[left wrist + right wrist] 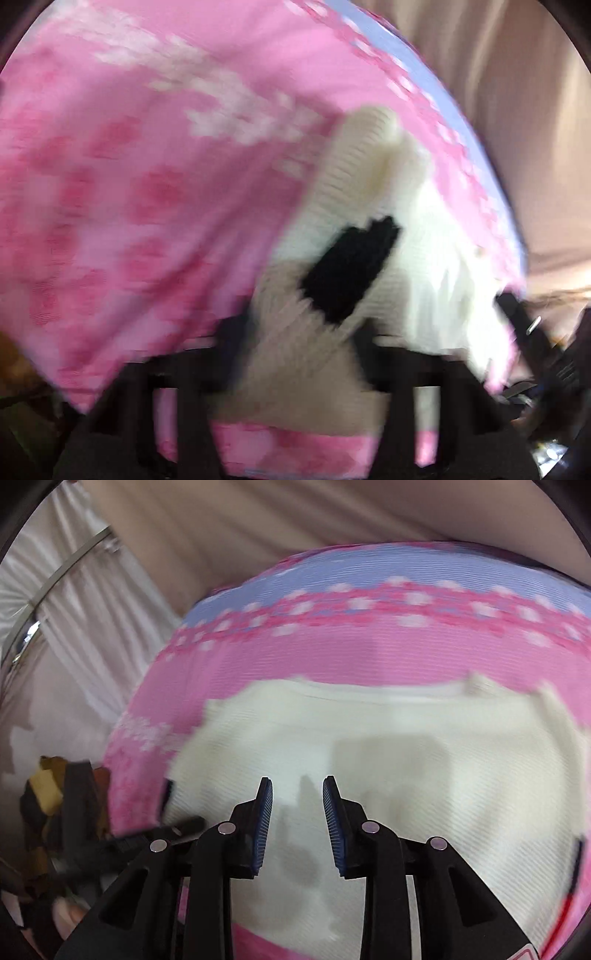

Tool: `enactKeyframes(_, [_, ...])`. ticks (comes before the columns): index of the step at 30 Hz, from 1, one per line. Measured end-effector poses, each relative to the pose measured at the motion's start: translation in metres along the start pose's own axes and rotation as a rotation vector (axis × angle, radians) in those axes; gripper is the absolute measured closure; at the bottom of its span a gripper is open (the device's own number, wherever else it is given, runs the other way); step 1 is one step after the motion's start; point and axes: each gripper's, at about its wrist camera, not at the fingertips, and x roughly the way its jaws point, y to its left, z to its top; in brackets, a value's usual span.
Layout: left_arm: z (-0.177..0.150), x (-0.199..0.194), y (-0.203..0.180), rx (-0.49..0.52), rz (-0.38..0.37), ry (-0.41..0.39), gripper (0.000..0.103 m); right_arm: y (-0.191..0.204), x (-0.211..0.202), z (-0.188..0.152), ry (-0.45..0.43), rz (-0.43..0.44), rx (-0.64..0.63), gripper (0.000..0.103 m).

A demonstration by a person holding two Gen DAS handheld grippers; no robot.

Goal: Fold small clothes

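Note:
A white ribbed knit garment (369, 184) with a black patch (351, 266) lies on a pink flowered bedspread (147, 166). In the blurred left wrist view a fold of this garment bunches up between the jaws of my left gripper (299, 339), which is shut on it; the cloth hides the fingertips. The right wrist view shows the same garment (424, 775) spread flat. My right gripper (297, 784) hovers just above its near part, open, and nothing lies between its blue pads (264, 823).
The bedspread (332, 653) has a lavender band (369, 576) with pink flowers along its far edge. Beige curtain folds (258, 524) hang behind the bed, and a metal rail (66, 565) crosses at far left. Dark and yellow clutter (44, 790) sits beside the bed's left edge.

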Motion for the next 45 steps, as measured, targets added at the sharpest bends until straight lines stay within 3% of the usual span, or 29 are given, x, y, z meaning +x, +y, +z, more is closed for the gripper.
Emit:
enactKeyframes(5, [0.001, -0.028, -0.008, -0.096, -0.145, -0.028, 0.085, -0.045, -0.015, -0.043, 0.025, -0.082, 0.049, 0.074])
enactKeyframes(8, [-0.007, -0.065, -0.055, 0.008, -0.218, -0.084, 0.086, -0.053, 0.016, -0.059, 0.108, -0.156, -0.047, 0.077])
enactKeyframes(11, [-0.024, -0.091, -0.119, 0.148, -0.300, -0.094, 0.087, -0.049, 0.023, -0.060, 0.048, -0.158, -0.168, 0.077])
enactKeyframes(14, [-0.049, -0.096, -0.181, 0.295, -0.351, -0.075, 0.092, -0.067, 0.012, -0.050, 0.052, -0.060, -0.080, 0.077])
enactKeyframes(17, [-0.082, -0.079, -0.232, 0.392, -0.395, -0.002, 0.096, -0.103, -0.025, -0.050, -0.017, 0.028, 0.095, 0.077])
enactKeyframes(19, [-0.106, -0.054, -0.267, 0.475, -0.407, 0.050, 0.096, -0.134, -0.058, -0.058, -0.065, 0.036, 0.155, 0.076])
enactKeyframes(22, [-0.128, -0.005, -0.293, 0.542, -0.311, 0.108, 0.096, -0.181, -0.096, -0.079, -0.084, -0.031, 0.221, 0.071])
enactKeyframes(24, [-0.133, 0.007, -0.291, 0.502, -0.306, 0.150, 0.096, -0.202, -0.114, -0.094, -0.086, -0.051, 0.270, 0.065])
enactKeyframes(25, [-0.136, 0.003, -0.293, 0.494, -0.305, 0.134, 0.096, -0.210, -0.123, -0.102, -0.089, -0.057, 0.288, 0.062])
enactKeyframes(28, [-0.130, -0.028, -0.279, 0.506, -0.242, -0.001, 0.091, -0.213, -0.133, -0.106, -0.104, -0.014, 0.325, 0.049])
enactKeyframes(31, [-0.107, -0.058, -0.248, 0.460, -0.197, -0.104, 0.079, -0.193, -0.123, -0.092, -0.098, 0.122, 0.340, 0.041])
enactKeyframes(33, [-0.093, -0.070, -0.229, 0.415, -0.151, -0.164, 0.069, -0.176, -0.109, -0.077, -0.085, 0.205, 0.344, 0.029])
enactKeyframes(35, [-0.084, -0.081, -0.204, 0.351, -0.106, -0.212, 0.069, -0.161, -0.085, -0.058, -0.034, 0.253, 0.347, 0.028])
enactKeyframes(38, [-0.082, -0.089, -0.173, 0.276, -0.078, -0.218, 0.068, -0.141, -0.050, -0.037, 0.079, 0.273, 0.363, 0.028])
enactKeyframes(45, [-0.093, -0.084, -0.137, 0.235, -0.046, -0.192, 0.064, -0.091, -0.002, -0.015, 0.265, 0.199, 0.258, 0.030])
